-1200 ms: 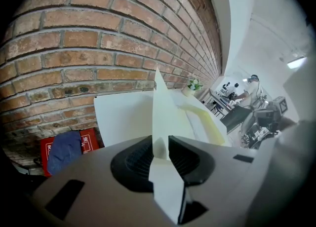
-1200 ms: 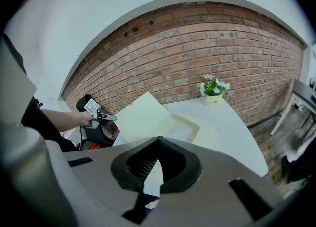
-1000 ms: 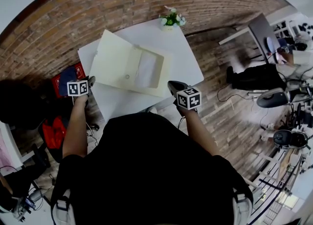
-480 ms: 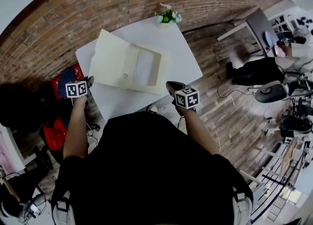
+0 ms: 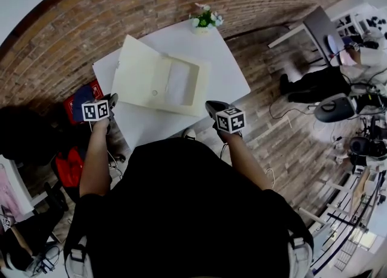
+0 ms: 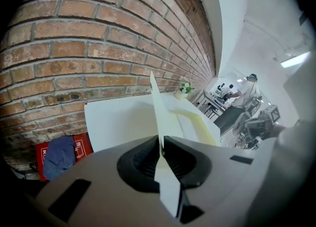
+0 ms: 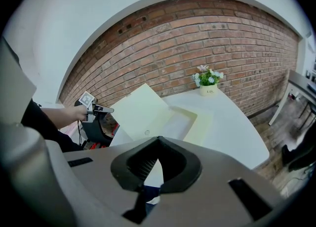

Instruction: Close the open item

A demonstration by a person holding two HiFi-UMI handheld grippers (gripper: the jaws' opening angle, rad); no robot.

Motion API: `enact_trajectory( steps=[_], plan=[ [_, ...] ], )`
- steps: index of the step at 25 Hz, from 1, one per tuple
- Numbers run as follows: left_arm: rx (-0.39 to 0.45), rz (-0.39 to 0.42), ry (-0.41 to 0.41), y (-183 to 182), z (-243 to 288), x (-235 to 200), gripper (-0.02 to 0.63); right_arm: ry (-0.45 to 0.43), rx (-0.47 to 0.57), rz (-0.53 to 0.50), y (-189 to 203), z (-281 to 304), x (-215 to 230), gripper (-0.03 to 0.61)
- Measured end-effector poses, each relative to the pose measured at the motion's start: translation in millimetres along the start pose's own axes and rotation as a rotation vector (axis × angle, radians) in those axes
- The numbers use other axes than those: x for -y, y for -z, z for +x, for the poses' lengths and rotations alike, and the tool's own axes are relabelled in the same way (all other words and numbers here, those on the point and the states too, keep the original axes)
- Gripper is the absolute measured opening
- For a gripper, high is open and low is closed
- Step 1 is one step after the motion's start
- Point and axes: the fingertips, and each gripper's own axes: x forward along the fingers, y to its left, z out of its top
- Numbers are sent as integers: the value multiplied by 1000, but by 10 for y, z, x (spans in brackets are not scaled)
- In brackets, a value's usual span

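Observation:
A cream cardboard box point(image 5: 181, 83) lies open on the white table point(image 5: 233, 71), its lid point(image 5: 136, 71) raised toward the left. My left gripper point(image 5: 112, 98) is at the lid's left edge. In the left gripper view the thin lid edge point(image 6: 157, 107) runs between the closing jaws point(image 6: 161, 139), and the pads press on it. My right gripper point(image 5: 211, 106) hovers off the table's near edge, right of the box, jaws together and empty point(image 7: 158, 139). The right gripper view shows the lid point(image 7: 140, 107) and the left gripper point(image 7: 106, 108) beside it.
A small flower pot point(image 5: 204, 22) stands at the table's far edge. A brick wall point(image 5: 151, 5) runs behind the table. A red bag with blue cloth point(image 5: 81, 96) lies on the floor at the left. A seated person point(image 5: 314, 86) and desks are at the right.
The head view has shifted slightly. Both grippers and the box keep their places.

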Motion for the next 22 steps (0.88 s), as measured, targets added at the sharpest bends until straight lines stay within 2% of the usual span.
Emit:
enact_trajectory(
  steps=[22],
  plan=[
    [-3,61,73,-111,7,440,15,-28,-71,30,342,184,19,21]
  ],
)
